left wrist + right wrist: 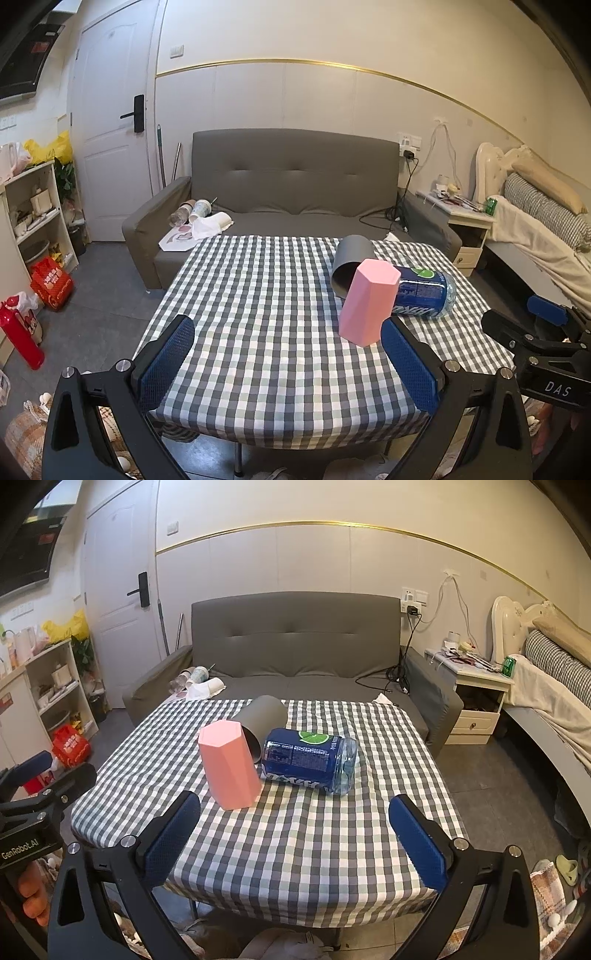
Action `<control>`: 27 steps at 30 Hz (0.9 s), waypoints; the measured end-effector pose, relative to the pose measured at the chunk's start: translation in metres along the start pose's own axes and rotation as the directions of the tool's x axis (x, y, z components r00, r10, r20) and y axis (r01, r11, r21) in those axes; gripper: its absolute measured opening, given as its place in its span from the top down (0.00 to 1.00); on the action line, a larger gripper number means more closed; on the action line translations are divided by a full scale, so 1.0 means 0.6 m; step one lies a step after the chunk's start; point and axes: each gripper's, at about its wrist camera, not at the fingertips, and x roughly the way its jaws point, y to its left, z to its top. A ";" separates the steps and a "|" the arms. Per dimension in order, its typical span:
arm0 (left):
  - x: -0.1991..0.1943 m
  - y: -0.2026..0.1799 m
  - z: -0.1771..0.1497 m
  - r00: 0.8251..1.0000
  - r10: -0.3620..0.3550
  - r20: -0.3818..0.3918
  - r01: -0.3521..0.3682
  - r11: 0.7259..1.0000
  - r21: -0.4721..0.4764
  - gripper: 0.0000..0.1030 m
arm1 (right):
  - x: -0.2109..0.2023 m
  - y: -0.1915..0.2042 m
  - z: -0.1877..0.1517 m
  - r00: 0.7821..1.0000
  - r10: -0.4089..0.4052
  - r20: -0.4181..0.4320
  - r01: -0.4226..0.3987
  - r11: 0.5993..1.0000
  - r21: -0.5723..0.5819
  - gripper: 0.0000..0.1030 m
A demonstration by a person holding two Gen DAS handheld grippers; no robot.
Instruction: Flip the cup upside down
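Checked grey-and-white cloth covers the table (pixel 258 295), and both grippers hang over its near edge. Left gripper (pixel 288 365) is spread wide with nothing between its blue pads, the right-hand pad sitting just beside the base of the pink cup (pixel 369 302); whether they touch, I cannot tell. Right gripper (pixel 295 842) is just as wide apart and holds nothing, its fingers well short of the objects. That pink cup (pixel 229 764), faceted, stands on the cloth with its flat closed end up and its wider end down, leaning a little. Right behind it a grey cup (pixel 262 720) lies on its side, open mouth toward the cameras, and next to both a blue-labelled bottle (pixel 310 764) lies on its side too. Beyond the table sits a grey sofa (pixel 295 642) with cups and paper on its seat, a white door (pixel 110 129) off to the left, a nightstand (pixel 476 694) and bed on the right.
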 end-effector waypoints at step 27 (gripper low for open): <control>0.000 0.000 0.000 1.000 0.019 -0.006 -0.019 1.000 0.005 0.00 | 0.007 0.002 -0.001 0.999 -0.024 -0.021 0.024 1.000 -0.015 0.00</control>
